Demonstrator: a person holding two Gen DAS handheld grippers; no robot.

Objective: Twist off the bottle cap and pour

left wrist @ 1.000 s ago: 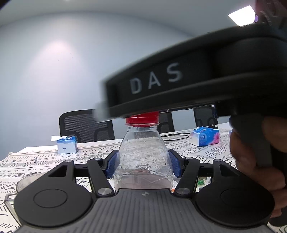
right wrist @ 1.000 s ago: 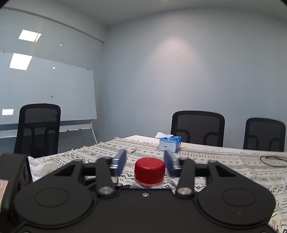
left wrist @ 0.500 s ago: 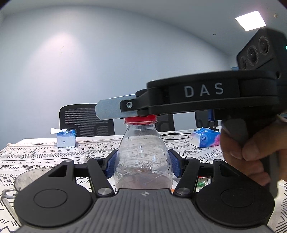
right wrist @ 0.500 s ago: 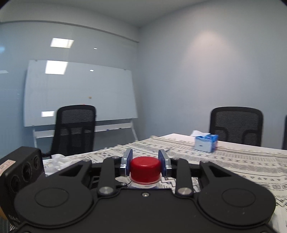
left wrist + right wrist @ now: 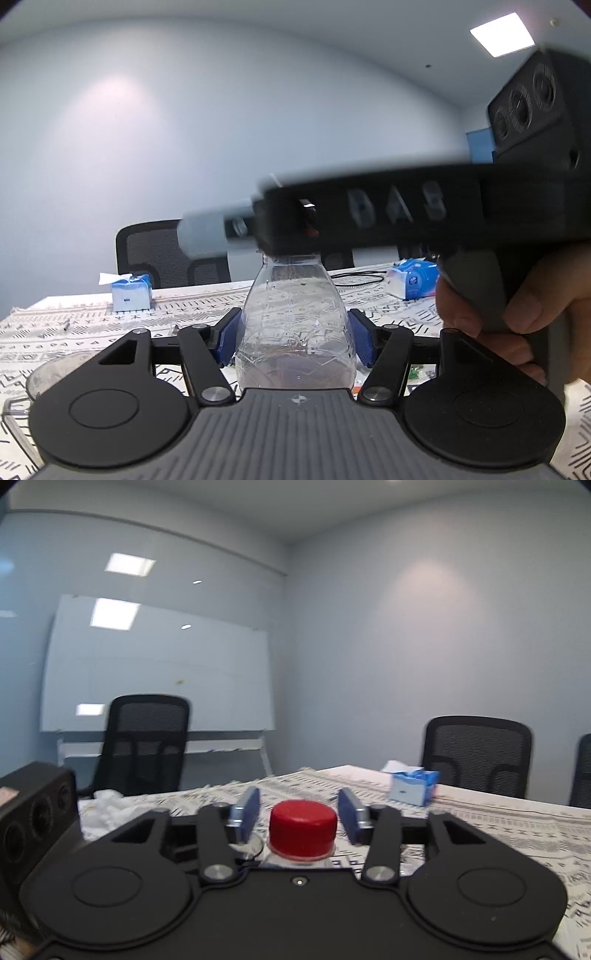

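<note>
A clear plastic bottle stands upright on the patterned tablecloth. My left gripper is closed around its body, blue pads against both sides, and its jaws are opening slightly. The red cap sits on the bottle neck. My right gripper reaches level over the bottle top and its jaws are opening. The cap stands between its blue pads with a gap on each side. In the left wrist view the right gripper is blurred and hides most of the cap. A hand holds its grip.
A clear cup stands low on the left. Two blue tissue boxes and a black cable lie farther back. Black chairs line the table's far side. A whiteboard stands at the wall.
The right gripper's pads, shut on the red cap half a second ago, have spread apart off it. That gripper has also swung sideways. The left gripper and bottle stayed put.
</note>
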